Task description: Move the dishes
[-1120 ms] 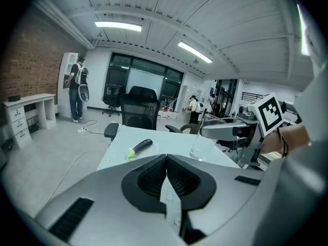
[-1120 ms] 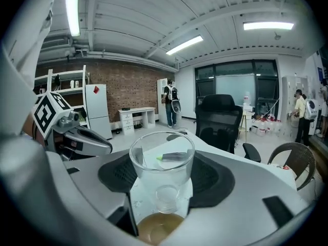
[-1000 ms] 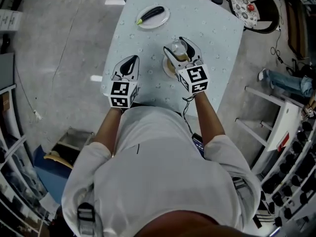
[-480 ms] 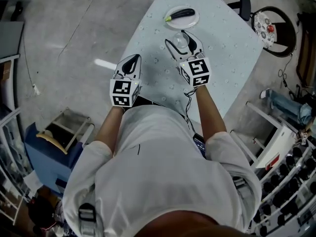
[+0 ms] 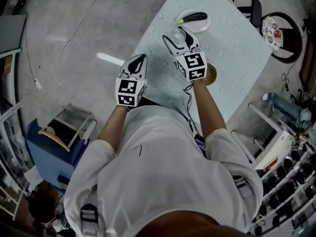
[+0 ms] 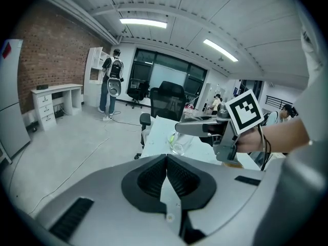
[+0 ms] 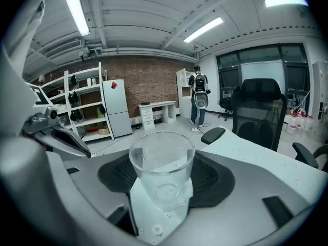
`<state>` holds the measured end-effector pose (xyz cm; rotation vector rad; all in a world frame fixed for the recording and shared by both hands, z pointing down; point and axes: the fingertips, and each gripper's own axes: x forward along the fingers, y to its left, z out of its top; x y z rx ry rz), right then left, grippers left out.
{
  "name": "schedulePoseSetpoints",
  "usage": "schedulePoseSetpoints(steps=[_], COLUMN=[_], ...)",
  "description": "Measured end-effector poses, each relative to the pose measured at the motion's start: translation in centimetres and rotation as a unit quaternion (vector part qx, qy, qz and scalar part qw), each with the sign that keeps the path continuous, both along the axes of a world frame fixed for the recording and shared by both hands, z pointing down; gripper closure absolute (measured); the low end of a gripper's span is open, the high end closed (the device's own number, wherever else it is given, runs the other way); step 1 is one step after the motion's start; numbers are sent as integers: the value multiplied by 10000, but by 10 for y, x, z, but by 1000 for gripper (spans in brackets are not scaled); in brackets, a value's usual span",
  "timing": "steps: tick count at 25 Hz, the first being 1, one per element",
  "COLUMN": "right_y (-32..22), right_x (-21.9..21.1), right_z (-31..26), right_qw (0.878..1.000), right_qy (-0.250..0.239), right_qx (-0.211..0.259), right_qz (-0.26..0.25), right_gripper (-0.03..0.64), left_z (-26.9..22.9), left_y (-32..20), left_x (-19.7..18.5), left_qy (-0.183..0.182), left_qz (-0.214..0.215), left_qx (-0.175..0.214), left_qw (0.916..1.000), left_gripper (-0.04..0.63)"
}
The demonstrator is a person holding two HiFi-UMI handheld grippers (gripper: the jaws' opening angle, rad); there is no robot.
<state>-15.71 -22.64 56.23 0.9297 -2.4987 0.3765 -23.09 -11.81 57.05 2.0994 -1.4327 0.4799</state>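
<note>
You have two grippers, one glass, one plate, one vegetable and one brown disc, all at a single table (image 5: pixel 237 48); your right gripper (image 5: pixel 178 34) stands wide, its dark ribbed pads clamped on the sides of the glass (image 7: pixel 161 170); the glass is a clear, smooth, round tumbler, narrowing to a thick base, upright and empty; I cannot tell whether its base touches the table; your left gripper (image 6: pixel 166 160) has its jaws pressed together on nothing, at the table's left edge, apart from the right one; the plate (image 5: pixel 202 26) is white, round and shallow, just beyond the glass in line with your right gripper; the vegetable (image 5: pixel 195 18) is long, dark and glossy with a yellow-green end, lying across the plate; the disc (image 5: pixel 212 74) is flat and round, beside your right wrist and partly hidden by it; the table is pale blue, dotted with small white marks; a black chair (image 7: pixel 256 111) stands at the far side; a person (image 6: pixel 110 83) with a backpack stands well away; a white fridge (image 7: pixel 117 109) and shelves (image 7: pixel 82 106) line a brick wall (image 7: pixel 148 83)
</note>
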Motion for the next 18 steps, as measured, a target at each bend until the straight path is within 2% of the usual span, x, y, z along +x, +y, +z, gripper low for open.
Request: schedulePoseSetpoints(steps=[11, 18], right_y=[-1, 6], right_x=[5, 5], right_z=[53, 58], right_qw=[9981, 9980], right_qy=[318, 370], right_qx=[-413, -341], right_qz=[320, 372], right_gripper=[336, 328], left_z=[26, 29], left_y=[-14, -18], left_x=[-16, -14], left_qy=[46, 77], left_qz=[144, 221], left_qx=[-286, -313], left_qw=[9995, 9992], left_gripper=[577, 577])
